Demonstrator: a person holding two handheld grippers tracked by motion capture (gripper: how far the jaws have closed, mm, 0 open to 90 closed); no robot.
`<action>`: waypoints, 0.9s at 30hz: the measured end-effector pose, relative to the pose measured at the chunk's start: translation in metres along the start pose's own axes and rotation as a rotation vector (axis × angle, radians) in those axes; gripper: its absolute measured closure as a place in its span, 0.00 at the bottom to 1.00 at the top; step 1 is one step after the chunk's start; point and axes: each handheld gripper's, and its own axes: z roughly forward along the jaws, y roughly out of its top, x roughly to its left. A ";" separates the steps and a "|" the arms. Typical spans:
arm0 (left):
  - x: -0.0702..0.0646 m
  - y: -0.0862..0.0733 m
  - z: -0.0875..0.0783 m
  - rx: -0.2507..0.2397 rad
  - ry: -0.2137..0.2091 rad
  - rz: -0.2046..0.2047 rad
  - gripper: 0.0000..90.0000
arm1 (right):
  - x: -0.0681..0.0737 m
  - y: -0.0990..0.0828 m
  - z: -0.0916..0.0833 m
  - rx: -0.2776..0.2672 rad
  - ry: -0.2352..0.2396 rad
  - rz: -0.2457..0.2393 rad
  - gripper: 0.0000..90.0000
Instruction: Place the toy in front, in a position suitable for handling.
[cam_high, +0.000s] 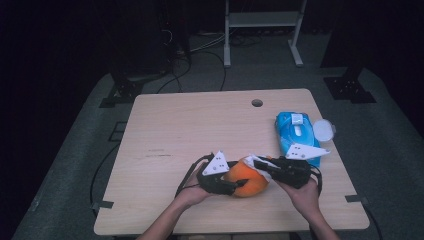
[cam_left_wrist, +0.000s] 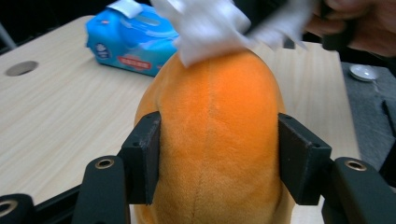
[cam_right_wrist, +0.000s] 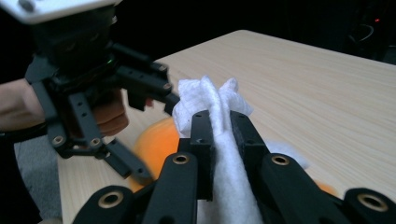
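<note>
An orange plush toy (cam_high: 248, 177) lies near the table's front edge, between the two hands. My left gripper (cam_high: 239, 184) is shut on it from the left; in the left gripper view both pads (cam_left_wrist: 148, 158) press into the toy's sides (cam_left_wrist: 217, 130). A white wipe (cam_high: 257, 160) rests on the toy's top, and my right gripper (cam_high: 260, 167) is shut on it, coming in from the right. In the right gripper view the wipe (cam_right_wrist: 210, 98) stands bunched between the two jaws (cam_right_wrist: 219, 140), over the orange toy (cam_right_wrist: 156, 142).
A blue pack of wipes (cam_high: 296, 132) lies at the right side of the wooden table (cam_high: 175, 130), with a small white lid (cam_high: 324, 129) at its right. A cable hole (cam_high: 257, 103) sits near the far edge. Dark stands and cables are on the floor beyond.
</note>
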 end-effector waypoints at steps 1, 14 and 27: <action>0.000 -0.003 0.001 0.014 -0.002 0.002 0.42 | -0.001 -0.002 0.004 0.015 0.000 -0.003 0.89; 0.005 -0.014 0.001 0.018 -0.061 -0.032 0.33 | -0.042 -0.025 -0.004 0.035 -0.053 0.129 0.89; -0.004 -0.005 0.010 0.030 -0.038 -0.013 0.29 | -0.002 -0.009 0.014 0.030 0.036 0.045 0.89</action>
